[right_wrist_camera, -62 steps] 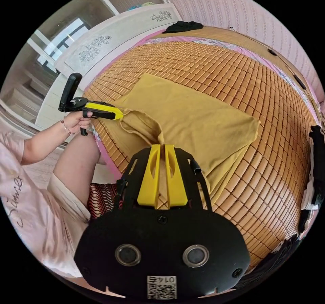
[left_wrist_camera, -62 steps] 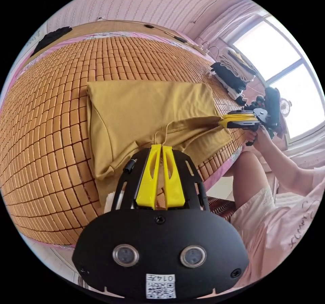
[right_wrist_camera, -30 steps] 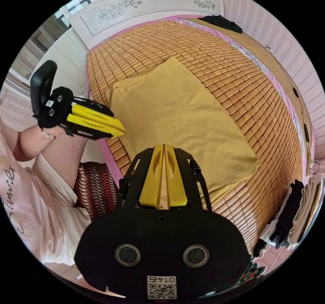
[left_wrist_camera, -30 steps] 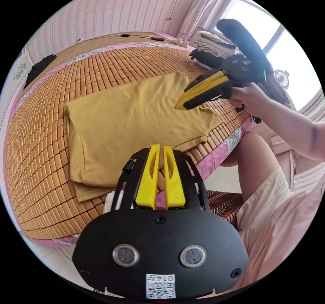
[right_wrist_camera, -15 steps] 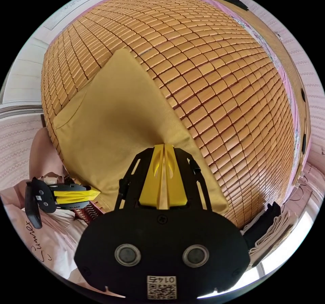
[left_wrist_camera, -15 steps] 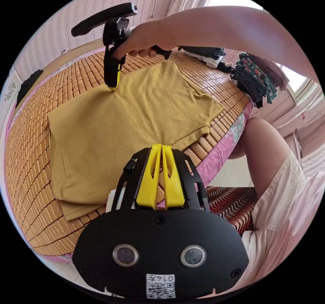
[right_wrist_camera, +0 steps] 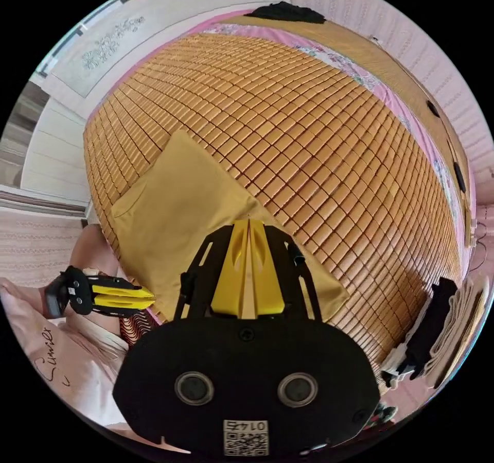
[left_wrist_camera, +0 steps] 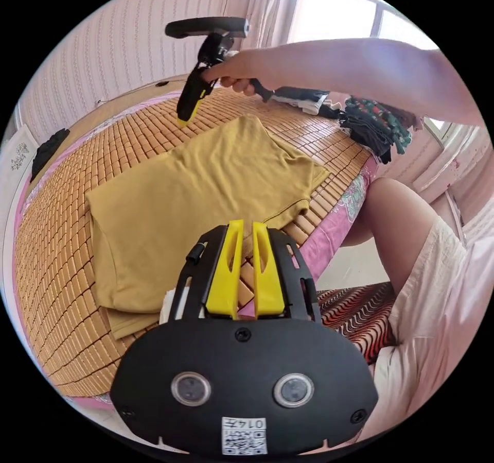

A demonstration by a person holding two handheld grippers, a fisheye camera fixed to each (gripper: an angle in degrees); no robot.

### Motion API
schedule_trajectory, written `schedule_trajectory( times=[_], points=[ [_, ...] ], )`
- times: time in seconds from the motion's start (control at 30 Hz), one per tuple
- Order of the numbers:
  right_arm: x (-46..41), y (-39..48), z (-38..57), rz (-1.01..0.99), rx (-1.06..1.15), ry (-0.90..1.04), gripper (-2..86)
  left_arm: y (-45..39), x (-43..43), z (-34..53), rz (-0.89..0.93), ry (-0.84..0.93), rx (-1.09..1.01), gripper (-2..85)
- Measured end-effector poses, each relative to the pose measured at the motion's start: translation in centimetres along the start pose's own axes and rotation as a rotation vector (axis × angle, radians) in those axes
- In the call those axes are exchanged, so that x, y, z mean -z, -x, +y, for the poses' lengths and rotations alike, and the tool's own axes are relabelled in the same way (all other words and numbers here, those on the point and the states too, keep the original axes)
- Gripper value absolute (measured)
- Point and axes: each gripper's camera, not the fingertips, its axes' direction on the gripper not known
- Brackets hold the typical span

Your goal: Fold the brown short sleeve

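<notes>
1. The brown short sleeve lay folded flat on the woven bed mat, near the edge by the person's leg.
2. The left gripper hung slightly parted and empty over the shirt's near hem; the right gripper, jaws together, hovered empty over the far edge.
3. One more fold looked due, needing a fresh pinch on an edge.
4. Stacked clothes sat well aside, out of the way.

Bare bamboo mat lies beyond the shirt; stacked clothes crowd its window-side edge.
</notes>
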Motion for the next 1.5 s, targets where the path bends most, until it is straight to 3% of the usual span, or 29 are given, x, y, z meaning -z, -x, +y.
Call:
schedule_trajectory(
  times=[0.13, 0.23, 0.47, 0.57, 0.8, 0.9, 1.03, 1.17, 1.27, 1.37, 1.5],
  points=[
    [1.0, -3.4, 15.5, 0.017, -0.234, -0.052, 3.2, -2.9, 0.3, -0.9, 0.041, -0.148, -0.064, 9.8],
    [-1.7, -4.9, 24.7, -0.077, -0.408, -0.016, 7.2, -5.7, -2.1, -2.4, 0.083, -0.073, -0.103, 13.1],
    [-5.4, -7.7, 33.7, -0.263, -0.526, -0.128, 2.0, -10.9, -7.0, -6.2, 0.06, 0.018, -0.169, 15.0],
    [-6.3, -9.6, 36.1, -0.443, -0.551, -0.19, 1.0, -12.1, -9.7, -7.4, 0.056, 0.133, -0.185, 15.9],
    [-4.4, -10.2, 42.6, -0.717, -0.445, -0.313, 0.7, -14.3, -7.9, -6.9, 0.025, 0.126, -0.188, 2.0],
    [-3.5, -10.3, 45.7, -0.719, -0.441, -0.343, 1.4, -16.4, -5.5, -4.7, 0.034, 0.12, -0.267, 0.5],
    [-3.5, -13.2, 49.7, -0.465, -0.668, -0.406, 7.6, -18.1, -3.7, -1.4, 0.055, 0.195, -0.319, -0.2],
    [-5.5, -15.9, 50.3, -0.452, -0.808, -0.414, 12.1, -18.4, -2.6, 0.3, 0.032, 0.221, -0.319, -0.3],
    [-6.9, -16.8, 49.4, -0.478, -0.814, -0.41, 10.9, -18.1, -1.6, 1.0, 0.01, 0.225, -0.316, -0.4],
    [-7.7, -17.5, 49.0, -0.428, -0.887, -0.378, 4.4, -17.7, -0.7, 1.4, -0.003, 0.212, -0.337, -0.4],
    [-7.1, -18.8, 50.6, -0.545, -0.889, -0.442, 1.5, -16.7, 0.8, 1.1, 0.005, 0.184, -0.323, -0.4]
  ],
)
